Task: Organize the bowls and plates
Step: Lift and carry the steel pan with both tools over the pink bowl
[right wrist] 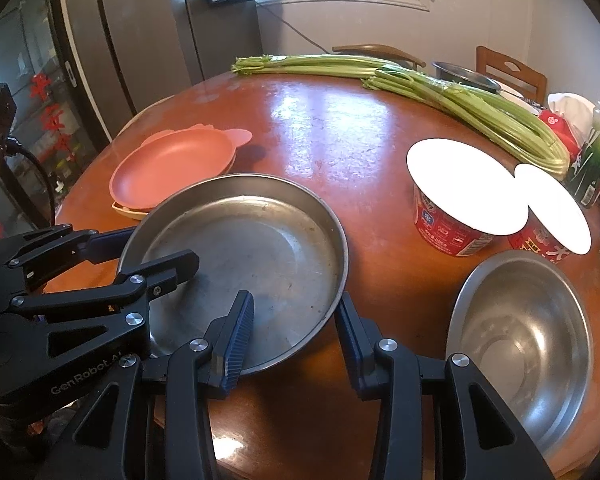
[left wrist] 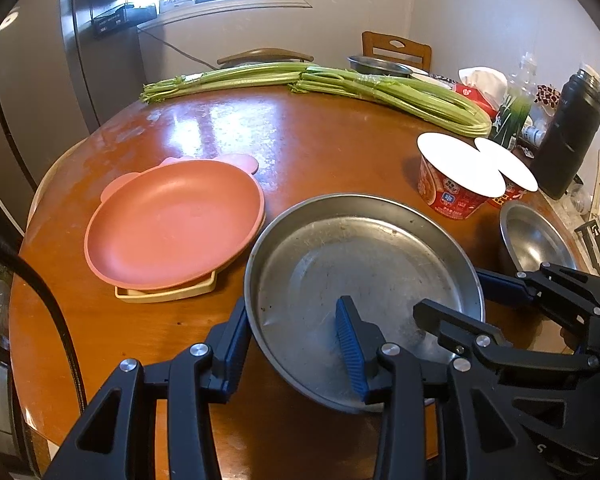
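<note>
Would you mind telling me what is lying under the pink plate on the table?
A cream tray lies directly under the pink plate; only its near edge and corner show. A pale pink eared piece pokes out behind it. How much else sits beneath is covered.

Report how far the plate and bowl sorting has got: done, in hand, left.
Done: the pink plastic plate sits stacked on a cream tray. In hand: the left gripper and right gripper each straddle the near rim of the large round steel plate, one finger inside, one outside. Left: that plate, and the steel bowl standing alone on the wooden table.
</note>
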Demonstrator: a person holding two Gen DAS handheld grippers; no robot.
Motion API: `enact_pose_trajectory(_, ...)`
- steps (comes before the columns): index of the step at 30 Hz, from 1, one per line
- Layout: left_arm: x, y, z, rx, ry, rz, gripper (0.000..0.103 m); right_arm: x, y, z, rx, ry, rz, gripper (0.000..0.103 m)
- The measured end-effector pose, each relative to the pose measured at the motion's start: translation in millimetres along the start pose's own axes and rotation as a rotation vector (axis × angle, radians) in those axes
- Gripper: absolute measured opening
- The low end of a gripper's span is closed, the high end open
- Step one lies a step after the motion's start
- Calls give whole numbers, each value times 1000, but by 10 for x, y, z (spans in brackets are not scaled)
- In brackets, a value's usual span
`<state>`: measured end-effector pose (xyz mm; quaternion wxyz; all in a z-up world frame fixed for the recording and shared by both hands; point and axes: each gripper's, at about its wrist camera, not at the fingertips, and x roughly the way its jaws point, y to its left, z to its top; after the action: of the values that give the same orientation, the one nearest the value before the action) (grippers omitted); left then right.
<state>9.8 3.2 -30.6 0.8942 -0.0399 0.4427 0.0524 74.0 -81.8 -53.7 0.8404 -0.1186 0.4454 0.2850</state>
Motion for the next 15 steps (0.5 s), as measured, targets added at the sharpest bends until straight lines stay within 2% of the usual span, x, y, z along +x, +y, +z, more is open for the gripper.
enact_pose_trajectory(15, -132, 363, 133, -45, -38, 8, 42, -26, 270, 289, -43, -36, 11, 44)
